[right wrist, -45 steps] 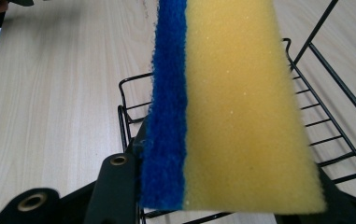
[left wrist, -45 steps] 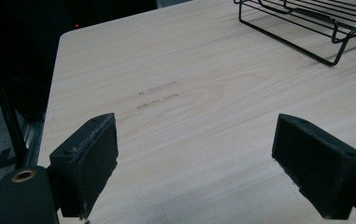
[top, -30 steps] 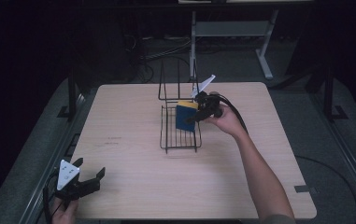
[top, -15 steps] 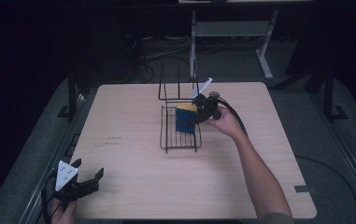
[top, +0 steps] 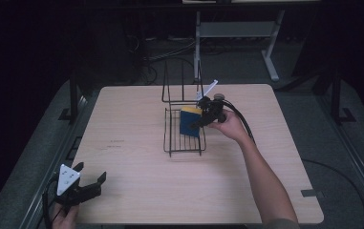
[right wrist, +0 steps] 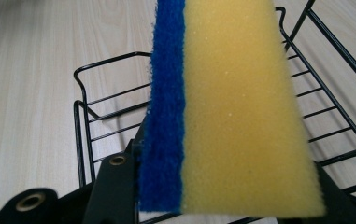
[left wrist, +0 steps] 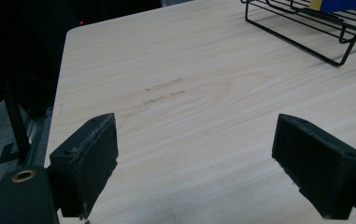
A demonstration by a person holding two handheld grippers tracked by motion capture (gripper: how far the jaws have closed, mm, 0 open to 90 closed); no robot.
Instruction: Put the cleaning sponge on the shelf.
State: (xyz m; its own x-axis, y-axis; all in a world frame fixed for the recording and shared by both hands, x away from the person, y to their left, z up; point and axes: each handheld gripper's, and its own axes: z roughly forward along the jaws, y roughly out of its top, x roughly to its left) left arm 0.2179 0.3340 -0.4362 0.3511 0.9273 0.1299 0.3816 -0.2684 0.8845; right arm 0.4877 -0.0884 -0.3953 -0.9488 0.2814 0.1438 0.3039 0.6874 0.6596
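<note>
High view: my right tool [top: 199, 120] pinches a yellow-and-blue foam sponge [top: 189, 122] over the black wire rack [top: 184, 138] mid-tabletop [top: 136, 143]; my left tool [top: 90, 183] rests spread at the near-left corner.

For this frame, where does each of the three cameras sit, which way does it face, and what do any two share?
High view: above the person's side, facing forward and down at the table; both forearms and grippers show.
Left gripper view: rides the left gripper, jaws apart over bare wood.
Right gripper view: rides the right gripper, clamping the sponge.
Shared: all three see the wire rack.
</note>
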